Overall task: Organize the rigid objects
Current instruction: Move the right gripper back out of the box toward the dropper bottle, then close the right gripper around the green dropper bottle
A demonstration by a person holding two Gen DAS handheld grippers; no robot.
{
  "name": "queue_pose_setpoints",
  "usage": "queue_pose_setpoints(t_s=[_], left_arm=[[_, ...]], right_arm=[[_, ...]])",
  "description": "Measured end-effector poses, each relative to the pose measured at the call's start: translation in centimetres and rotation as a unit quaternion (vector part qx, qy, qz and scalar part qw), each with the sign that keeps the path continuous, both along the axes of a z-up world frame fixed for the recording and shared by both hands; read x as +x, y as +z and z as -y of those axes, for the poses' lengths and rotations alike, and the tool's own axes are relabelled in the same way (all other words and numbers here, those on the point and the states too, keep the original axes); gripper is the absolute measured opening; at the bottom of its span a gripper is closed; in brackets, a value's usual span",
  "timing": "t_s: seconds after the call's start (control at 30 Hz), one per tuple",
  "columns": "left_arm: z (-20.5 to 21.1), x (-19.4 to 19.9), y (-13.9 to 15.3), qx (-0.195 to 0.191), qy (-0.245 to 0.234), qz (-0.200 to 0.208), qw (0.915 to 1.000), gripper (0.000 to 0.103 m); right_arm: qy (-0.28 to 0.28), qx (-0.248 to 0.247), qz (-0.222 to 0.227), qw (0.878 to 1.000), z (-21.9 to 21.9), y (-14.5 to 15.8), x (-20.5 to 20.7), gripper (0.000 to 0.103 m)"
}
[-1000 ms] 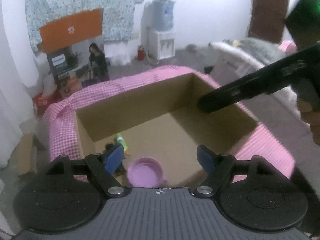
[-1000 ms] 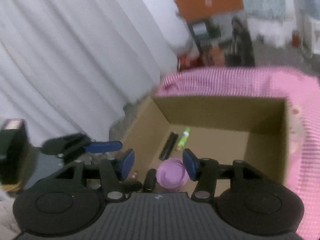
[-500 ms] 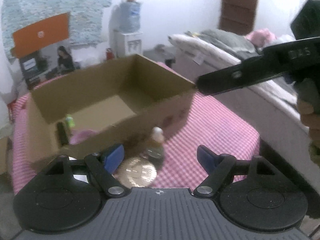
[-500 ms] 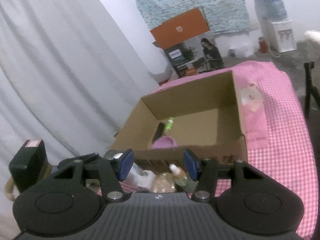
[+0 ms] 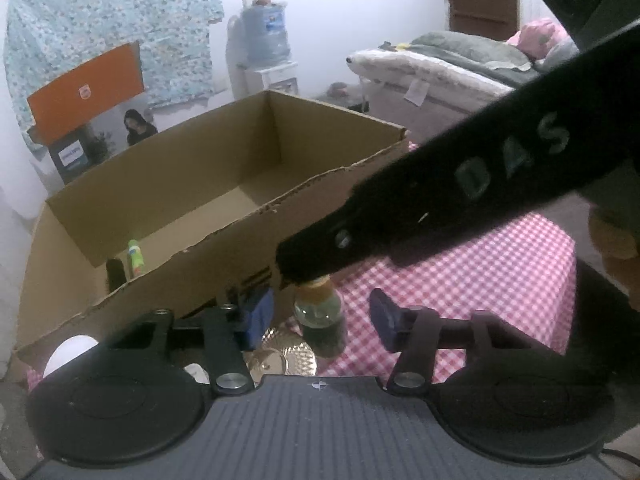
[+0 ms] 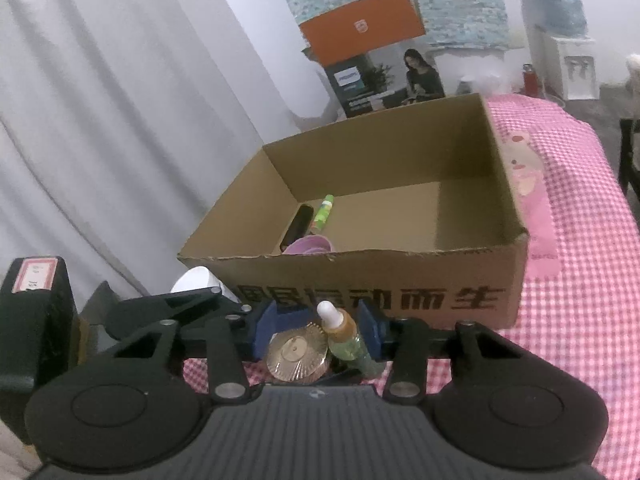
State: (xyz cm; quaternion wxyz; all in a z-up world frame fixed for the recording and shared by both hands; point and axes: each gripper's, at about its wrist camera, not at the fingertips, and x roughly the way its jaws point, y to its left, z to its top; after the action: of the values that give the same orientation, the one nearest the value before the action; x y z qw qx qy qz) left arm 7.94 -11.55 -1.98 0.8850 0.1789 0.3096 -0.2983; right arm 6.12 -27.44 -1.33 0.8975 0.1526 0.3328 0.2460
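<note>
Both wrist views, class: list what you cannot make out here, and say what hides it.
- Purple bowl: right view shows only its top; the box wall hides the rest.
- Dropper bottle tip: left view, covered by the right gripper's black finger.
- White object: both views, behind gripper linkages; unidentifiable.
- Whether either gripper's closing pads touch the bottle or gold disc: unclear.

The left black two-finger gripper with blue pads point(image 5: 318, 320) points downward, its 2 jaws closing, a gap visible on both sides of what stands between them. The right black two-finger gripper with blue pads point(image 6: 318, 324) also tilts downward, its jaws closing too, not yet pressing what sits between. In the left wrist view, the right gripper's long black finger crosses from the upper right, with part of a hand point(image 5: 614, 236) behind it.
</note>
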Motion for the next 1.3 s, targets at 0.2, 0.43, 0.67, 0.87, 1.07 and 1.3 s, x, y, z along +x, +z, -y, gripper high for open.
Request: queue_pose_setpoints(t_s=[0.2, 0.43, 0.67, 0.87, 1.07, 1.3], left_arm=[[0.1, 0.6, -0.5, -0.003, 0.007, -0.010, 0.9999, 0.031], [0.3, 0.6, -0.6, -0.011, 0.002, -0.006, 0.9999, 0.030], [1.8, 0.0, -0.5, -0.023, -0.018, -0.013, 0.9995, 0.029], [2.6, -0.9, -0.7, -0.006, -0.039, 0.005, 0.9992, 0.031], [3.0, -1.1, -1.7, 0.021, -0.045, 0.003, 0.9988, 0.033], [3.2, -0.4, -1.9, 0.017, -0.039, 0.002, 0.9991, 0.033]], right_arm=[[0.014, -0.018, -0.004, 1.000, -1.1, -0.9, 1.4, 0.030], [0.007, -0.024, 0.000, 1.000, -0.5, -1.0, 1.6, 0.013], [-0.002, -0.045, 0.003, 0.999, 0.7, -0.8, 0.8, 0.013], [-0.014, -0.042, -0.007, 0.999, 2.1, -0.9, 0.2, 0.013], [-0.019, -0.046, -0.012, 0.999, 2.4, -0.7, 0.3, 0.015], [-0.005, -0.064, -0.021, 0.998, 1.8, -1.0, 1.0, 0.022]])
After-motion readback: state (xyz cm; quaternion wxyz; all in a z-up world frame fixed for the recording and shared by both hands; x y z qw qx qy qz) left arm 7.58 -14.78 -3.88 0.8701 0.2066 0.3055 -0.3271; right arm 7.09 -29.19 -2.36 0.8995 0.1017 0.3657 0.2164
